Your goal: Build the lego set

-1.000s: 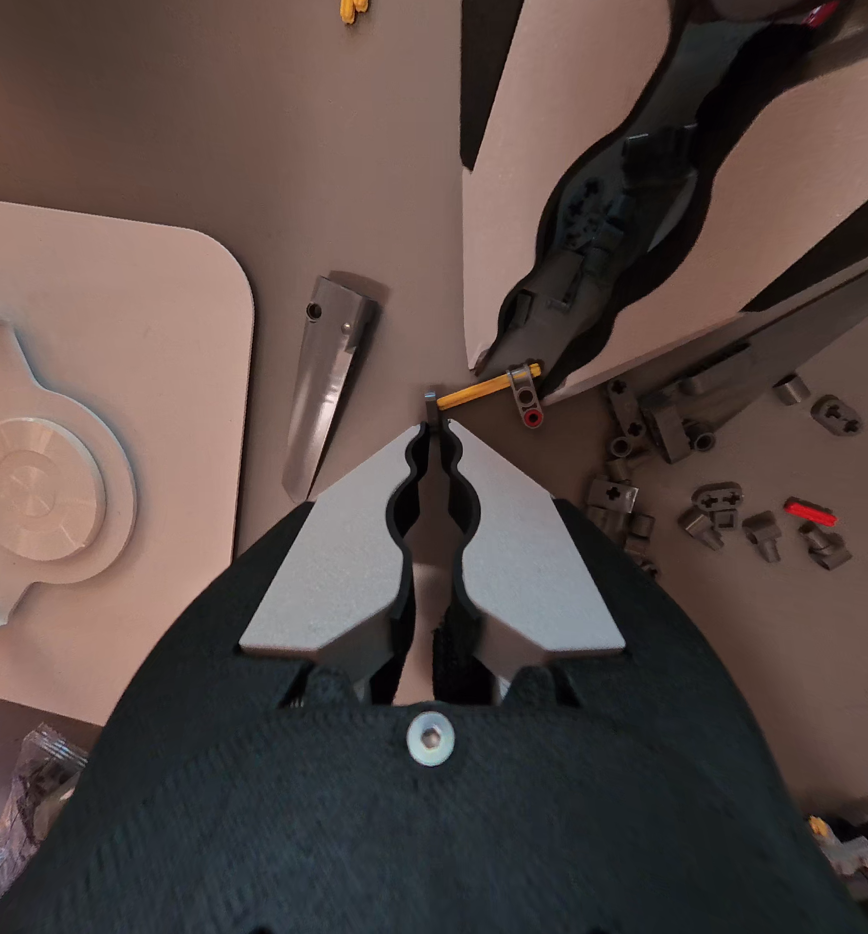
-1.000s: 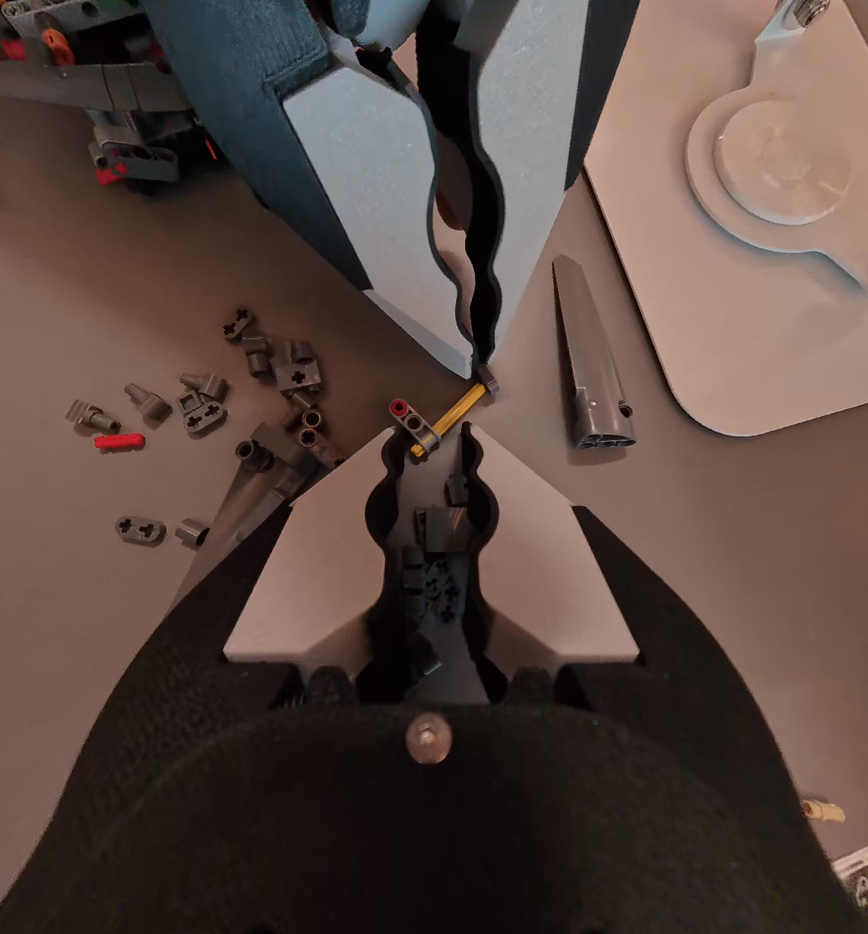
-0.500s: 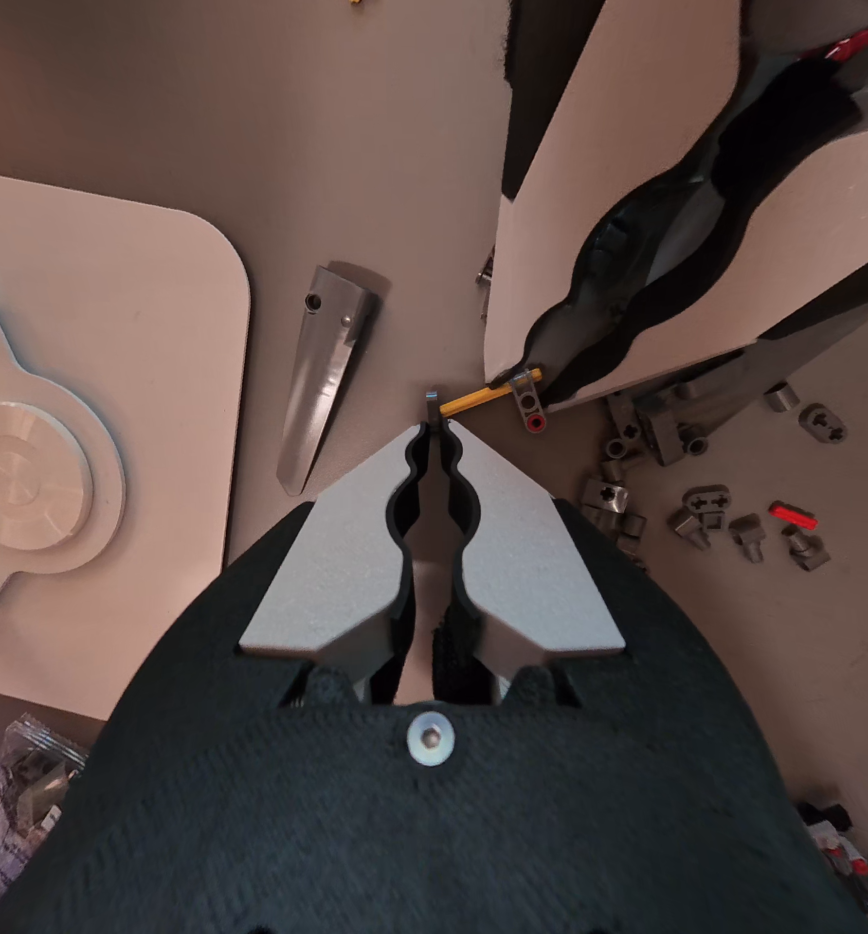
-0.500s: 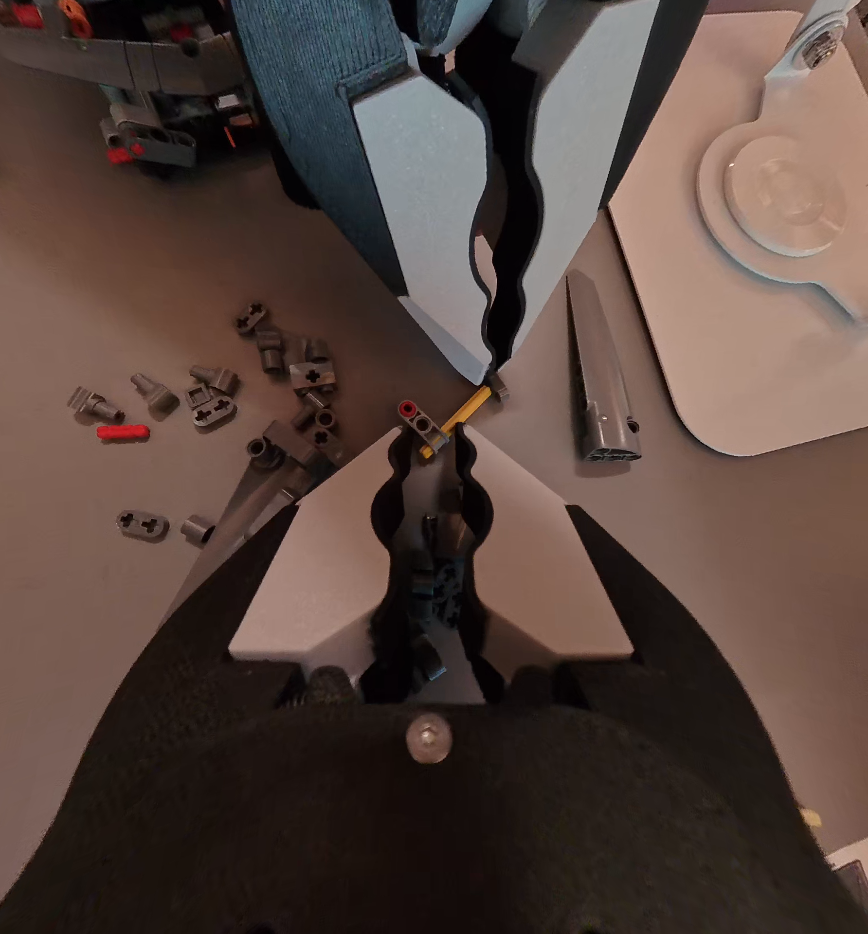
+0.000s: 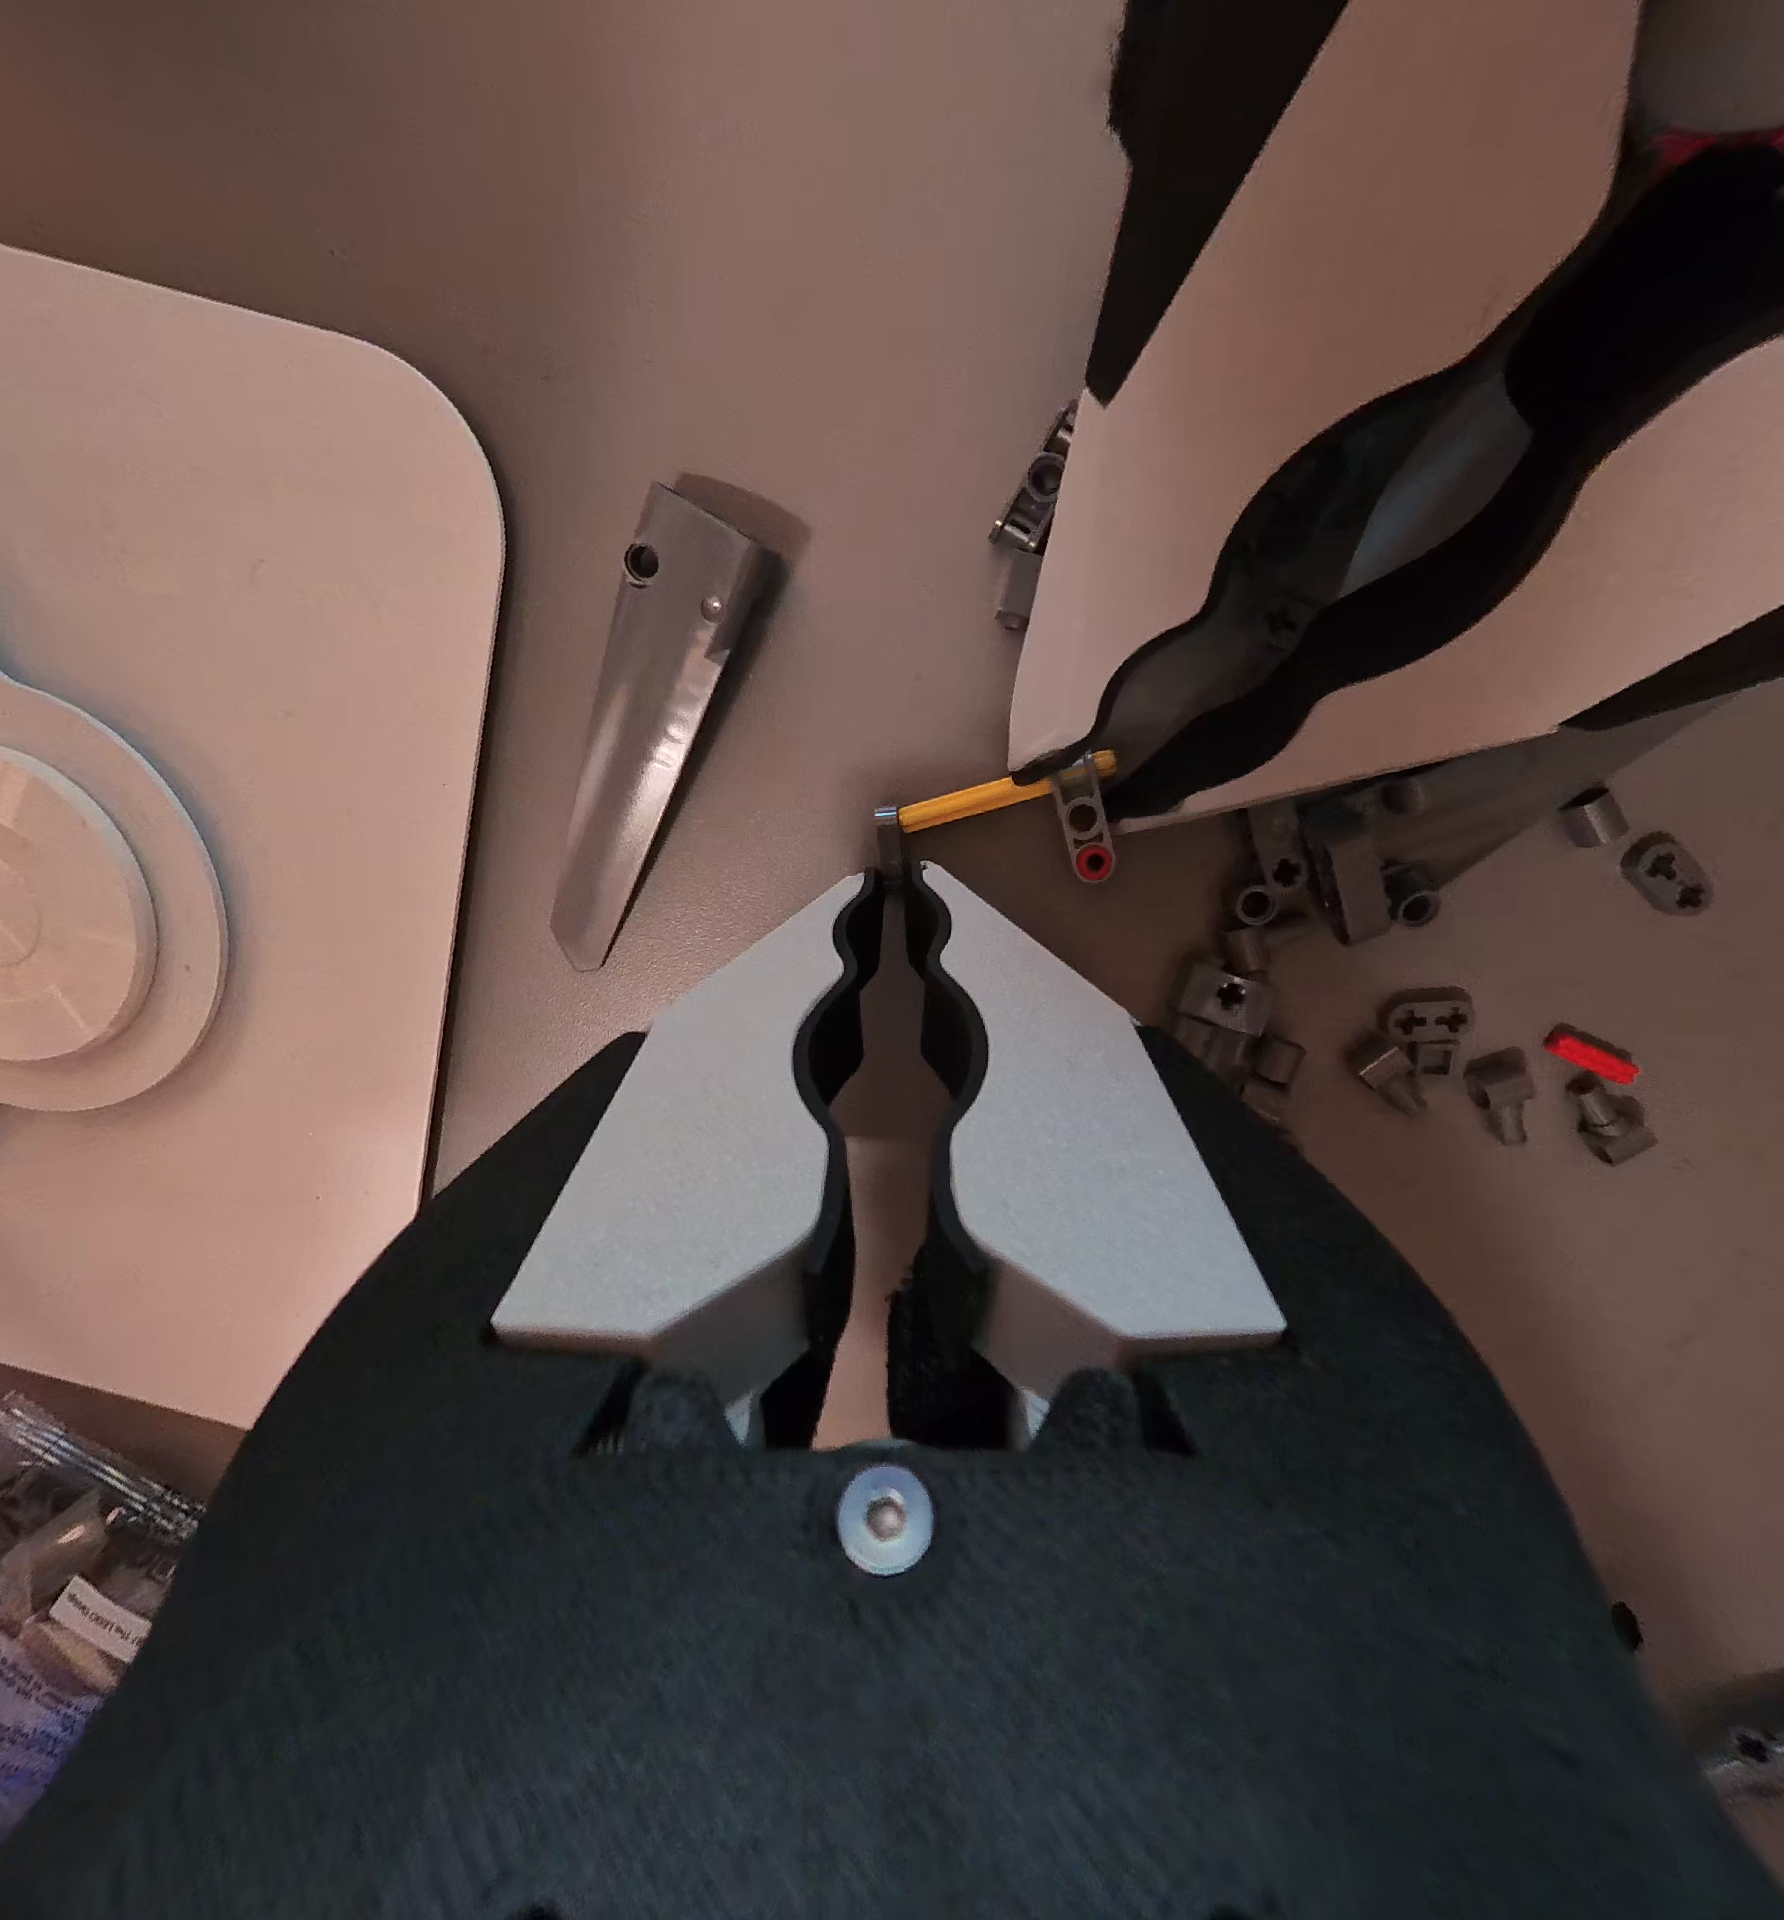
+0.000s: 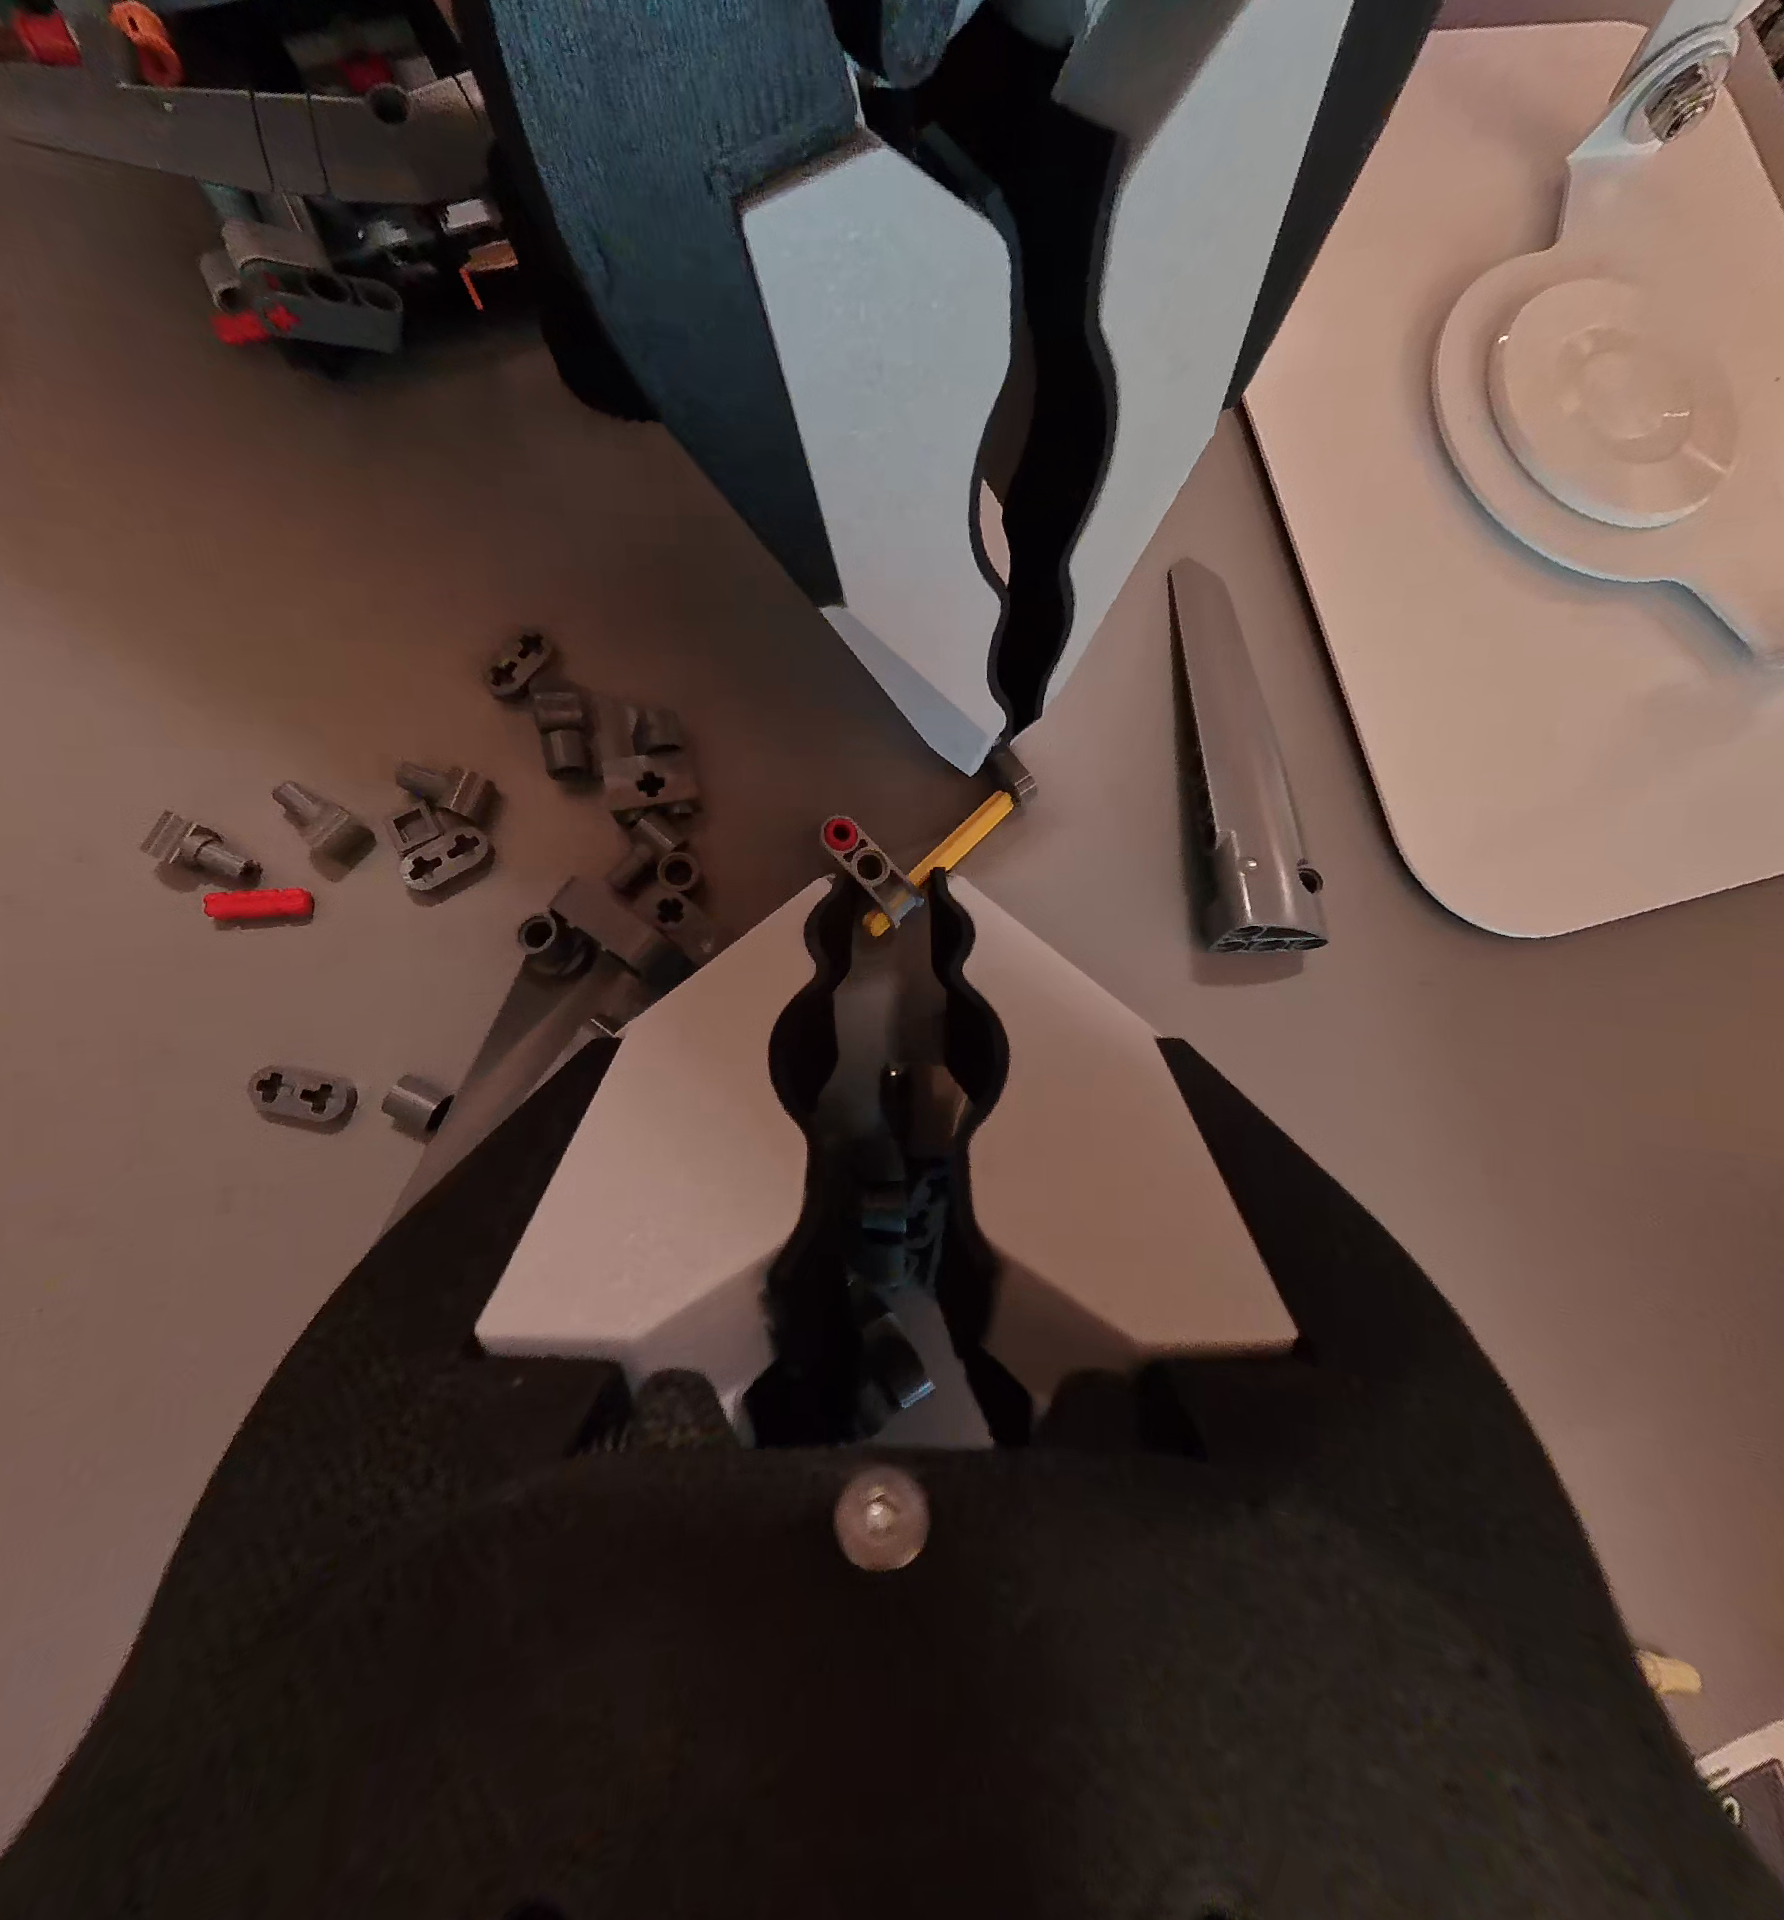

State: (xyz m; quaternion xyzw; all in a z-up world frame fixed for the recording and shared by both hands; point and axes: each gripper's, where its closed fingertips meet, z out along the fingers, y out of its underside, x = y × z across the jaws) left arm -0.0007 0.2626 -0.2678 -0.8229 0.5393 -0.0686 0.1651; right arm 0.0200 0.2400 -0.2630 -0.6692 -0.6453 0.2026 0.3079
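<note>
My left gripper (image 5: 893, 878) is shut on a small grey connector (image 5: 886, 836) fixed to one end of a yellow axle (image 5: 971, 805). The axle is held level just above the table. A thin grey beam (image 5: 1083, 826) with a red pin (image 5: 1094, 860) sits on the axle's other end. My right gripper (image 6: 886, 891) has its jaws narrowly apart around that beam (image 6: 867, 862) and the axle end (image 6: 966, 831). The right pad touches the axle, and a slit shows at the left pad. The left gripper (image 6: 1002, 743) faces it in the right wrist view.
A grey tapered panel (image 5: 659, 707) lies beside a white base plate (image 5: 244, 520) bearing a round disc. Loose grey connectors (image 6: 607, 769) and a red pin (image 6: 257, 904) lie scattered on the brown table. A built grey model (image 6: 275, 135) stands far left. A plastic bag (image 5: 26, 1558) lies near the table's edge. Left and right tips are no more than a few centimetres apart. The red pin (image 6: 257, 904) lies around 10 cm away from my right fingertips. It turns up in the left wrist view (image 5: 1595, 1054) as well.
My right gripper's jaws have narrowed around the beam and the axle end. My left gripper has kept its hold on the grey connector and barely moved.
</note>
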